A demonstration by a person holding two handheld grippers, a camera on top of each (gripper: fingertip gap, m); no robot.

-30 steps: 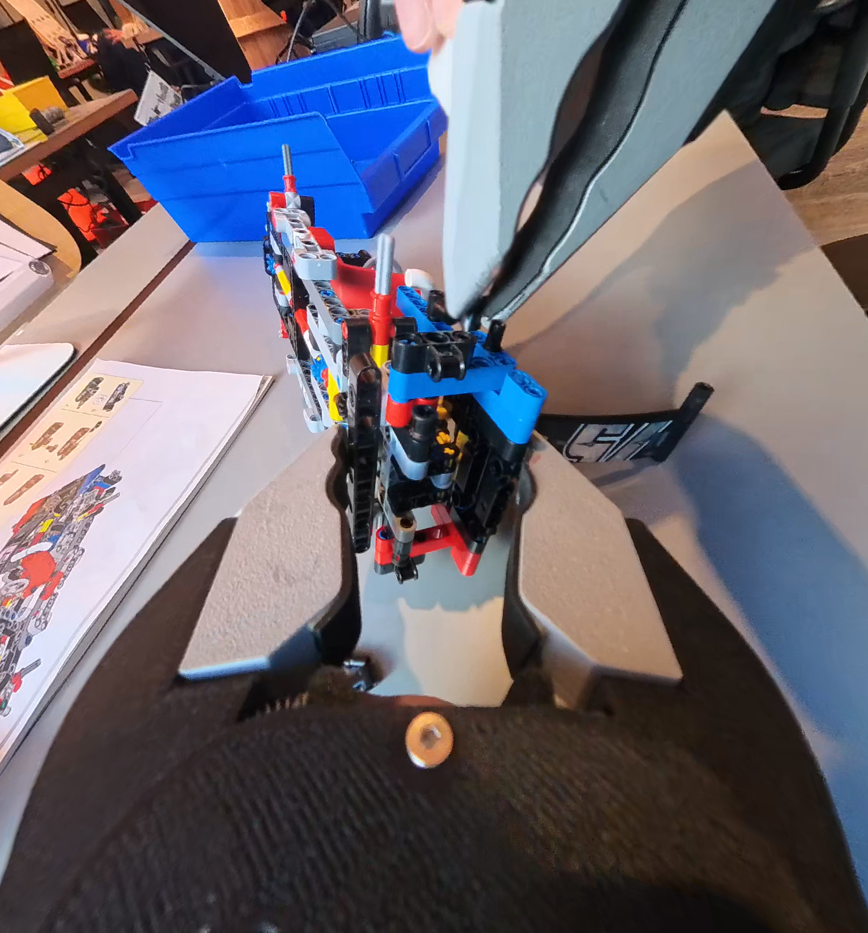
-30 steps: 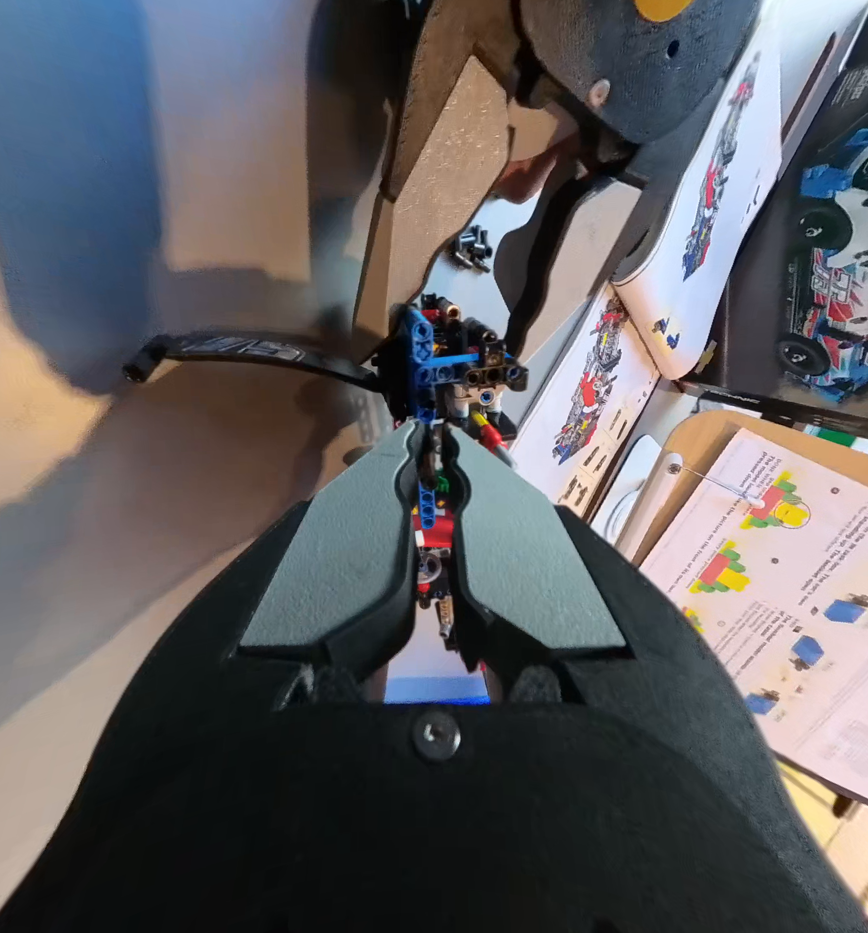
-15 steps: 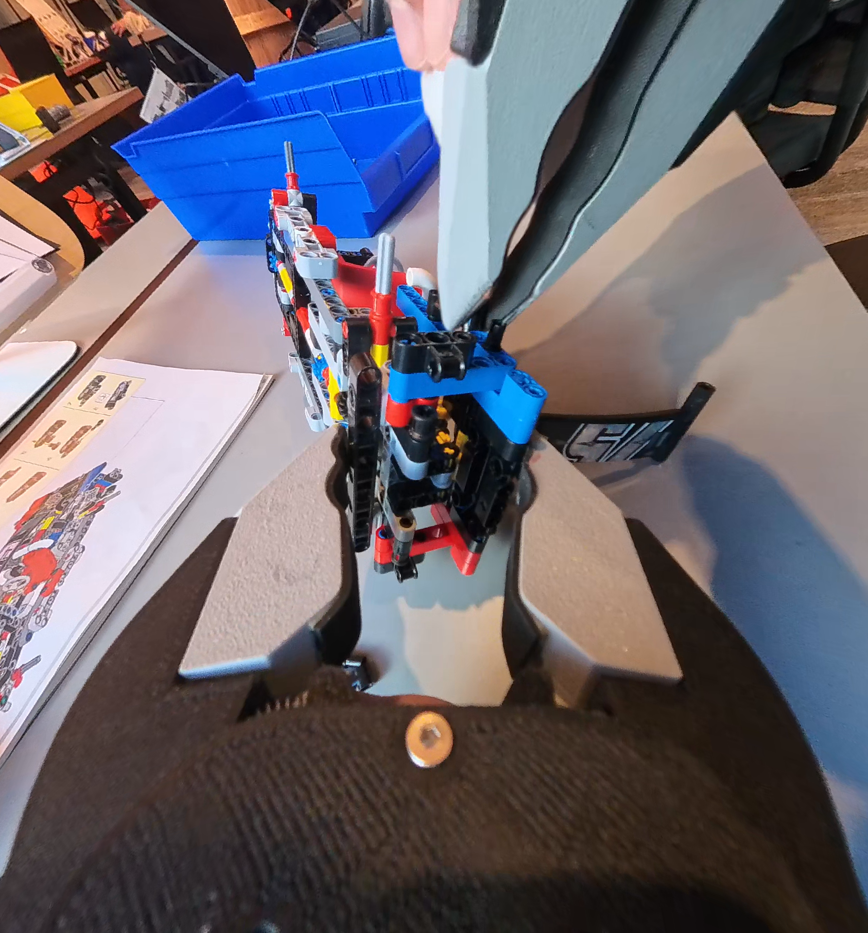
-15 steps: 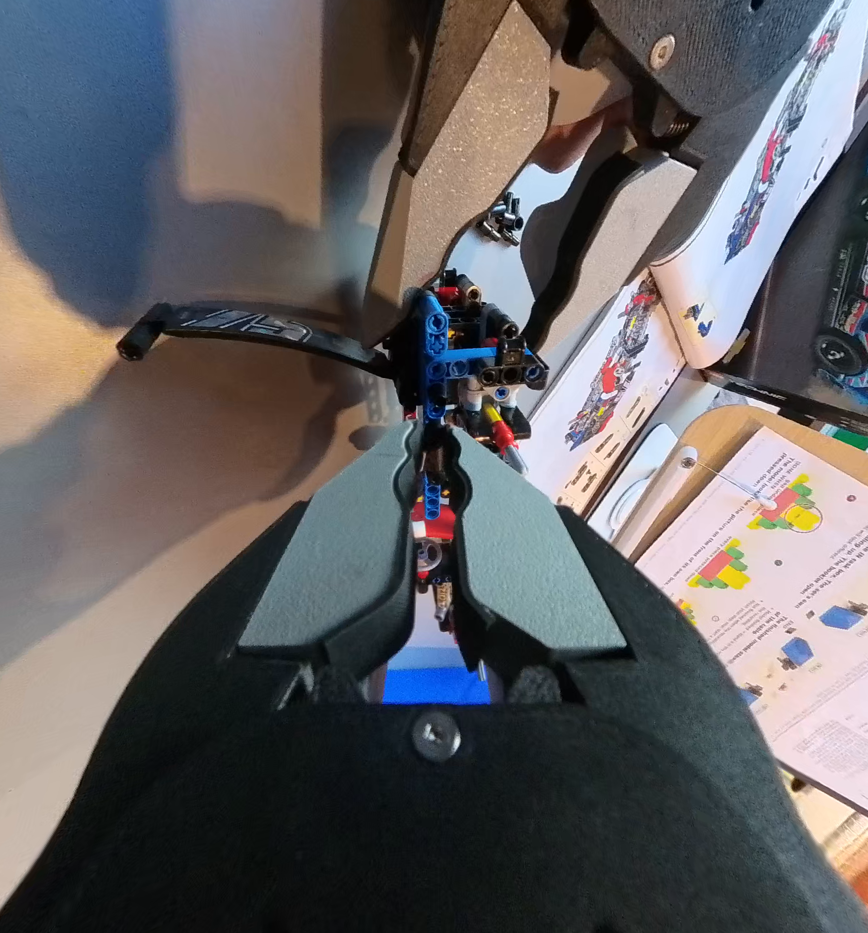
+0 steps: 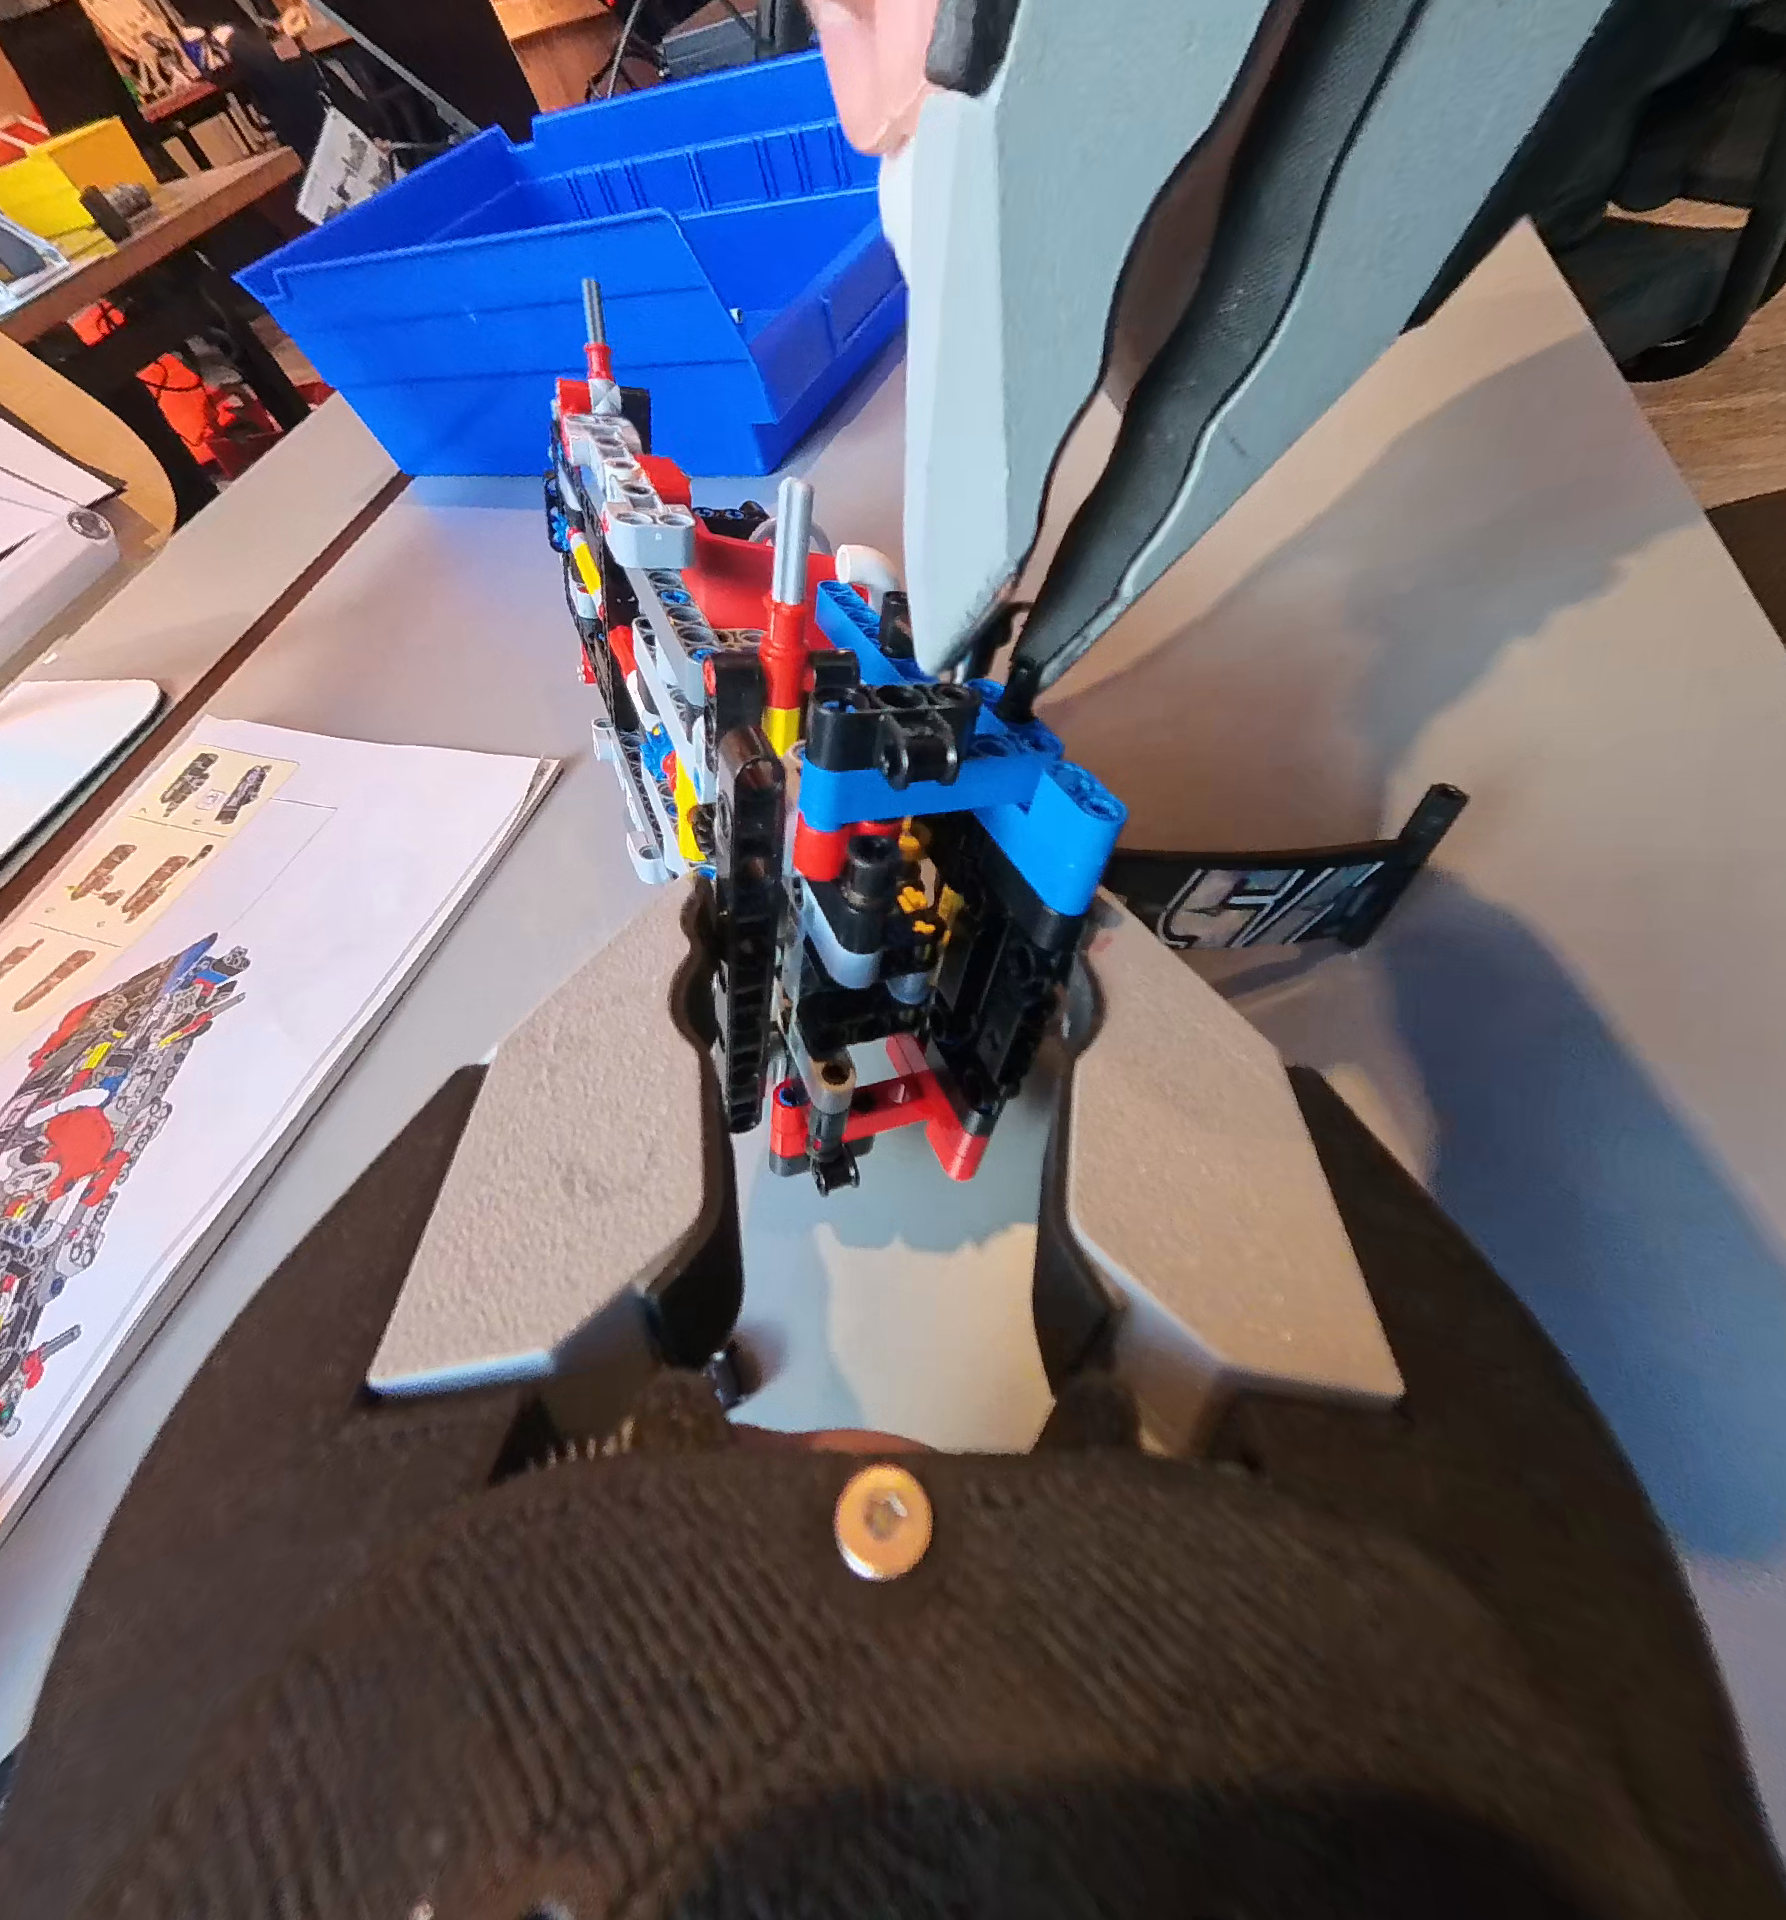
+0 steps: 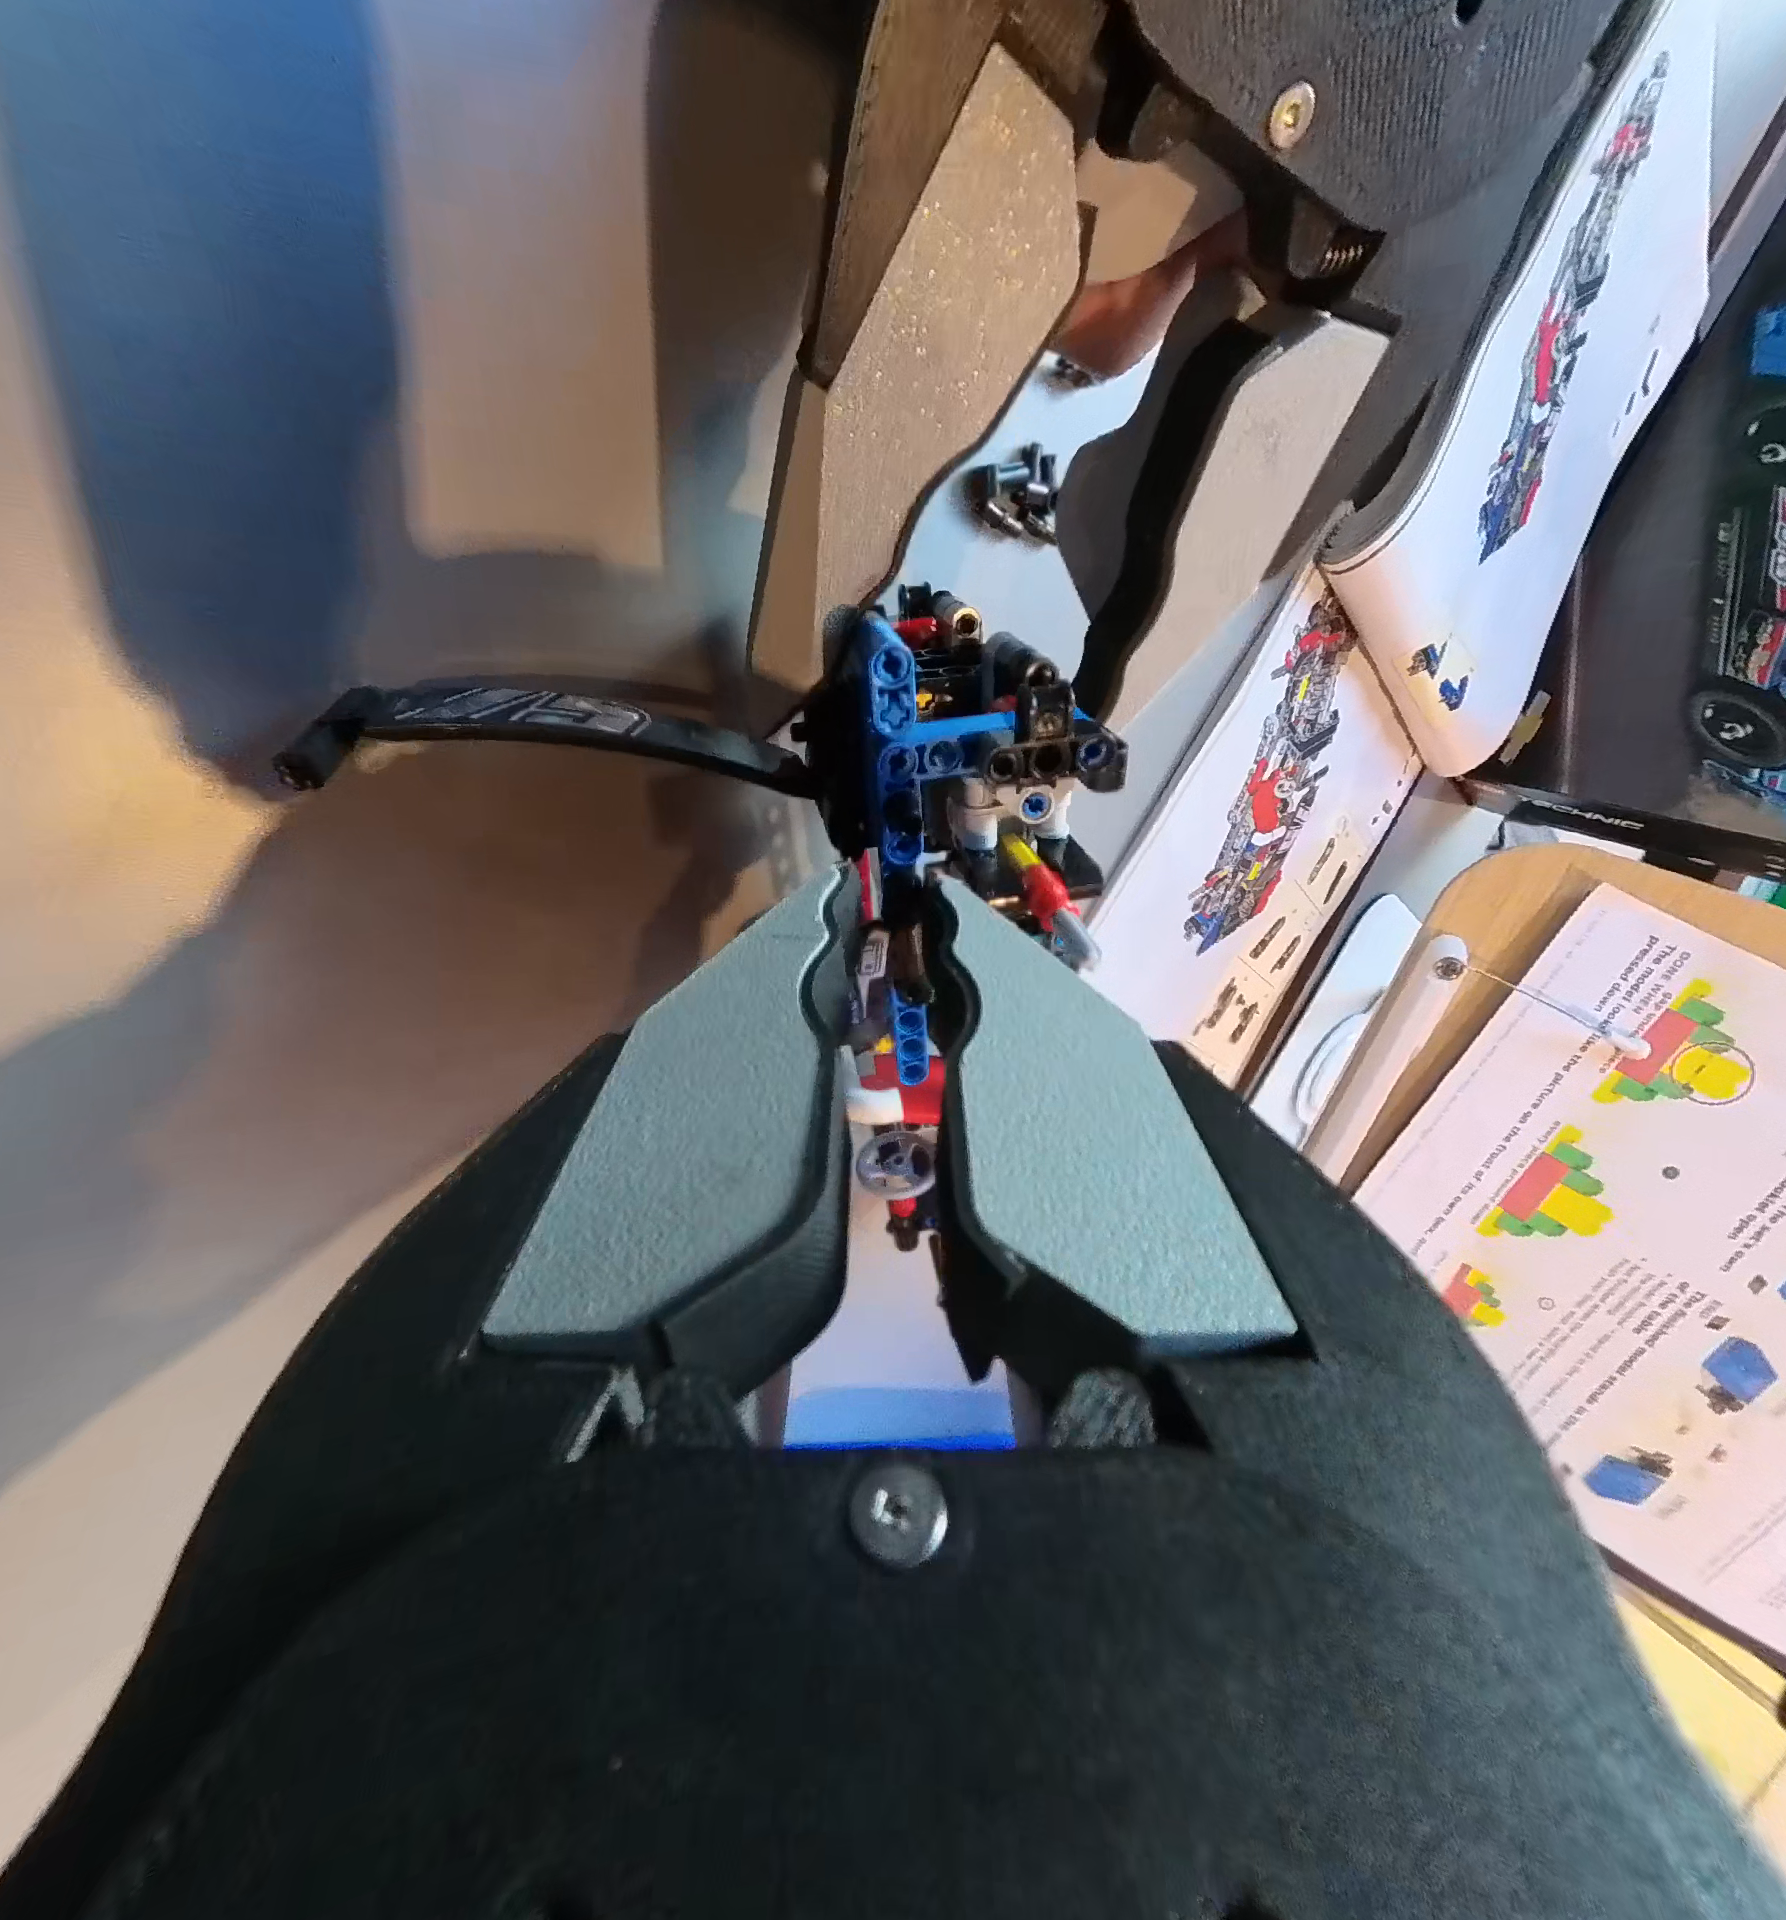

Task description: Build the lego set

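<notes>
Left gripper [image 5: 887, 1023]: fingers spread moderately wide and clamped on both flanks of the lego model [image 5: 847, 831], centre of the left wrist view.
Right gripper [image 6: 891, 935]: fingers nearly together, pinching a small black pin [image 6: 915, 956] at the model's upper edge; in the left wrist view it descends from the upper right of the frame, tips touching the blue beam [image 5: 956, 800].
Lego model: a long chassis of black, blue, red and grey beams standing on edge on the grey table [image 5: 1284, 665], running from frame centre toward the upper middle, with two grey axles pointing up.
Black curved panel [image 5: 1273, 894]: lies on the table right of centre, its near end hidden behind the model.
Loose black pins [image 6: 1019, 488]: a small cluster on the table, upper centre of the right wrist view, between the left gripper's fingers.
Instruction booklet [image 5: 172, 997]: open on the table at the left edge.
Blue bin [image 5: 598, 312]: upper centre, beyond the model.
Lego box [image 6: 1782, 582]: right edge of the right wrist view, beside a printed sheet [image 6: 1647, 1195] on a wooden board.
</notes>
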